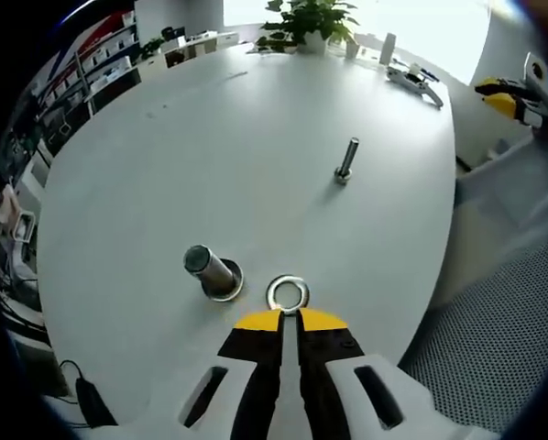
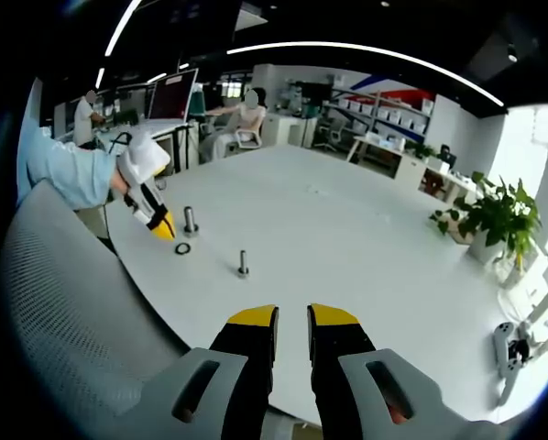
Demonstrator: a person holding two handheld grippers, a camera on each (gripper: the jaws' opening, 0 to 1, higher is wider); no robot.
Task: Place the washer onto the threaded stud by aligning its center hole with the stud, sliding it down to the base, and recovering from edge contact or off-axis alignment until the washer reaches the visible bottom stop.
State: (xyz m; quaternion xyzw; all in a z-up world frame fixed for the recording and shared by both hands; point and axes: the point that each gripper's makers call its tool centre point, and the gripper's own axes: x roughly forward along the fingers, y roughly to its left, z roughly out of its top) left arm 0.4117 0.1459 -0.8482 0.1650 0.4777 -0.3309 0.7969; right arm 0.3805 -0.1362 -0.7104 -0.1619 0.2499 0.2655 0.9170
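While the left tongs (image 1: pixel 290 318) hang low over the white desk (image 1: pixel 256 128), their yellow-tipped jaws are pressed together with no gap, and the washer (image 1: pixel 287 293) lies flat on the desk just past the tips; whether it touches them cannot be told. Just beside the washer stands a short metal cylinder on a flanged base (image 1: pixel 213 271), upright, its top facing the camera. Threaded stud (image 1: pixel 346 161) stands upright further across the desk, well apart from the washer.

Right gripper view: right tongs (image 2: pixel 292 317) over the near desk edge, jaws parted, nothing between them. Stud (image 2: pixel 243 263) ahead of them; washer (image 2: pixel 182 248) and cylinder (image 2: pixel 191 220) beyond, under the left tongs (image 2: pixel 164 229), held by a hand with a blue sleeve (image 2: pixel 68 174). Potted plant (image 2: pixel 492 220) at the far desk edge. Mesh chair back (image 2: pixel 63 302) beside the desk.
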